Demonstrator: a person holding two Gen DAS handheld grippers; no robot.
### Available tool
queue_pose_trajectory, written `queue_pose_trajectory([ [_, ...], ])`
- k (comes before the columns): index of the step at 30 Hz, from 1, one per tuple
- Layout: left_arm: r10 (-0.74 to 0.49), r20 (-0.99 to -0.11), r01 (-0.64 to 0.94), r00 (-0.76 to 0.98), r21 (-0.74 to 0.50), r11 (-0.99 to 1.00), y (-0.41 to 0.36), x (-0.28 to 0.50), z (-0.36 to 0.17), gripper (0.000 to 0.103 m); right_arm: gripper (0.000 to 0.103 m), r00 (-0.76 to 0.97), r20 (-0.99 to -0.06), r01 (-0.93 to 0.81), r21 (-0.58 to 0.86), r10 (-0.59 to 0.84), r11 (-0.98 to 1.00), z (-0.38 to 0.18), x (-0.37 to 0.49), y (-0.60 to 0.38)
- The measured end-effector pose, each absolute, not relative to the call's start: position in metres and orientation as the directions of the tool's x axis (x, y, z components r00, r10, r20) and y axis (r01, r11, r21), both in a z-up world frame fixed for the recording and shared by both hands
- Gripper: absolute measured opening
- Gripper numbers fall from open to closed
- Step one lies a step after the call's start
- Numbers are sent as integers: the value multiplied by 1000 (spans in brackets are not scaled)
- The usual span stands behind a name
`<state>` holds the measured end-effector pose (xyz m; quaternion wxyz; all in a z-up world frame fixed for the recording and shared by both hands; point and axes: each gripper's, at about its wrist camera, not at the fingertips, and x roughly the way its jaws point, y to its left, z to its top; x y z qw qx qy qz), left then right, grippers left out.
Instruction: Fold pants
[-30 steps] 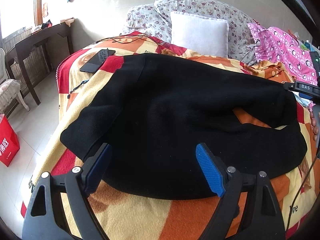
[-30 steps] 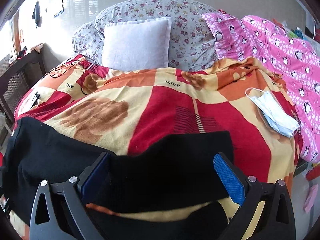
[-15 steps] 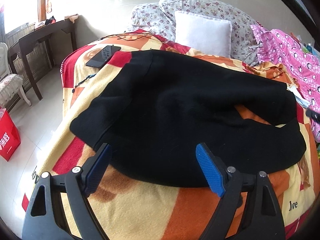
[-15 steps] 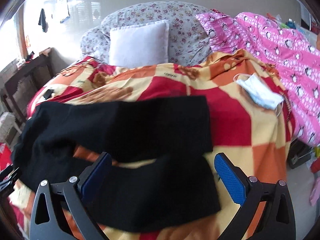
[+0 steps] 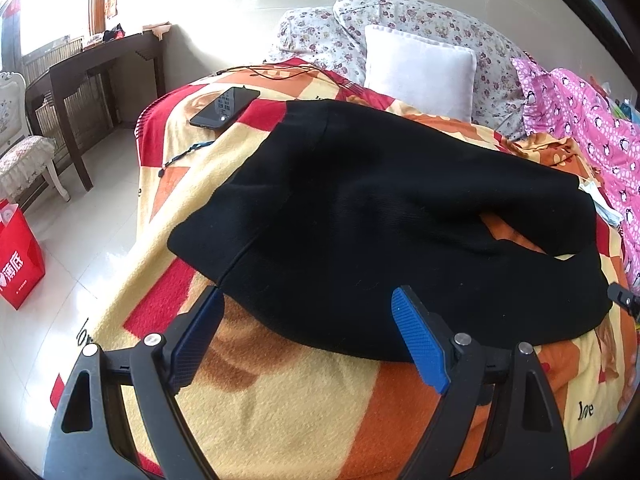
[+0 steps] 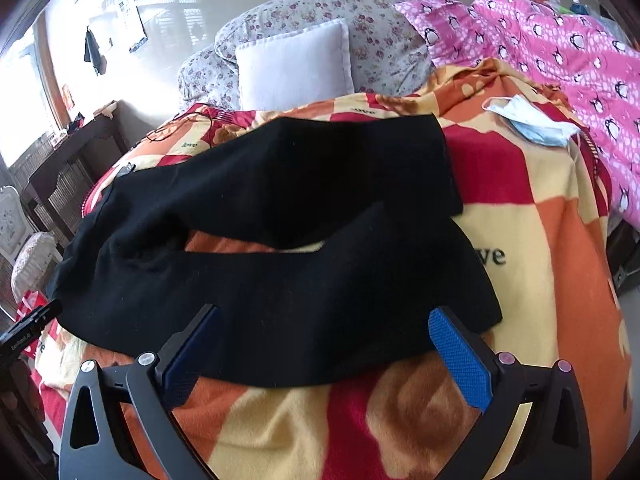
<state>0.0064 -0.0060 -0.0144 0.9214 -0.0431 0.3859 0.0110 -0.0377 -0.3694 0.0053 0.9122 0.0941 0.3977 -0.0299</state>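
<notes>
Covering the bed, the red, orange and yellow checked blanket fills both of your views, with black pants spread flat across its middle. From your right wrist view the pants show two legs running toward the right, a sliver of blanket visible between them, the far leg ending short of the near one. Floral pillows and a white cushion sit at the far end of the bed; a pink penguin-print quilt lies bunched along the right side. A dark phone rests on the blanket at far left, a blue face mask at far right. Your left claw hangs spread wide at the pants' near edge, gripping nothing. Your right claw is likewise spread and empty over the near leg's hem.
</notes>
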Motion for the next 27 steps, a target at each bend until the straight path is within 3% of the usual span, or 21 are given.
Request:
queue_pose_trajectory([
  [18,-12,-724,-61,690,-75,995,-2,7,-19,86,102,660,-751,168,137,-8,976,-4,-53,-381],
  [27,-13,-740,-128,672,-133,983,30,4,-30,86,102,650,-759,210,150,-23,966,-10,-66,-401],
])
